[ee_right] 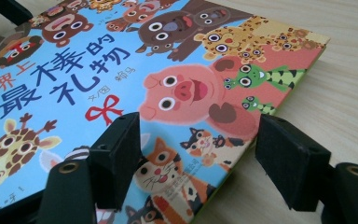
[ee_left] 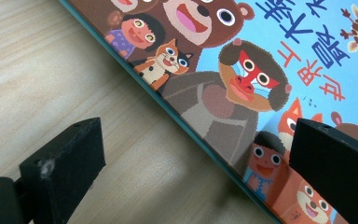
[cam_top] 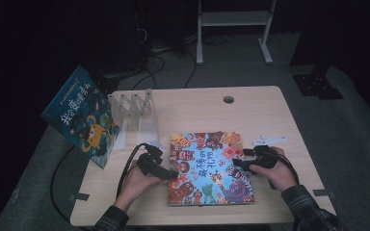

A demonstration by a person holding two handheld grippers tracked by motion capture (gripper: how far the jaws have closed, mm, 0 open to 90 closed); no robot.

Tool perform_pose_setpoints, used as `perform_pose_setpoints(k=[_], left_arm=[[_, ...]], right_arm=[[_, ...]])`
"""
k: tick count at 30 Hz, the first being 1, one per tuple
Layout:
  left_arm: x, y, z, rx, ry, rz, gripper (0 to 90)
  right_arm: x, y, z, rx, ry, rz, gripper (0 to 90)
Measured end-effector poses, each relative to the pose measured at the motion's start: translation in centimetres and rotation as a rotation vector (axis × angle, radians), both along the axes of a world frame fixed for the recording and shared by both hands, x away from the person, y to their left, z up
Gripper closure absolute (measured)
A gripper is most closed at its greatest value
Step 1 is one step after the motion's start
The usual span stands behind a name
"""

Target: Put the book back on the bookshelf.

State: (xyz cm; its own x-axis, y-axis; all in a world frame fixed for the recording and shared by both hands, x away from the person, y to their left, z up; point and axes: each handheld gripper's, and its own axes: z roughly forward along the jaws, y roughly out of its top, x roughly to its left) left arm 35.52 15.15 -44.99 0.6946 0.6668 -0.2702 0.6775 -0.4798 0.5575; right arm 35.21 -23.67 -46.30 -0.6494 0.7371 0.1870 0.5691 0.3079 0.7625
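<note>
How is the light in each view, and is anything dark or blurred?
High view: dim, floor nearly black, the animal book still readable. Left gripper view: bright and even, near black jaws slightly soft. Right gripper view: bright, the book's far corner a little soft, no glare.

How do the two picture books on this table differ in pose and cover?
The animal-cover book lies flat on the table between the left hand-held gripper and the right hand-held gripper, both open at its edges. The dark blue book stands tilted at the table's left edge, beside the clear rack. The first has a light blue cover crowded with animals. Both bear Chinese titles.
</note>
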Motion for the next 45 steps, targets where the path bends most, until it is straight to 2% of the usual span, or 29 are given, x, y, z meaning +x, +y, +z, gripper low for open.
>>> perform_pose_setpoints(k=[9,19,23,36,45], left_arm=[[0.1,0.0,-0.1,0.008,0.003,-0.007,2.6],[0.1,0.8,0.1,0.017,-0.002,0.009,2.7],[0.2,1.4,0.0,0.019,0.012,0.018,2.6],[0.2,0.9,-0.4,-0.009,0.035,-0.008,2.6],[0.6,0.8,-1.0,-0.047,0.081,-0.023,0.0]], right_arm=[[-0.5,0.2,0.1,-0.012,-0.008,-0.005,30.2],[-1.1,2.2,0.2,-0.016,-0.010,0.066,30.3],[-1.4,2.9,0.2,-0.016,-0.013,0.090,30.3],[-1.4,2.5,0.1,0.005,0.001,0.110,30.6],[-1.4,2.3,0.0,0.021,0.005,0.124,29.2]])
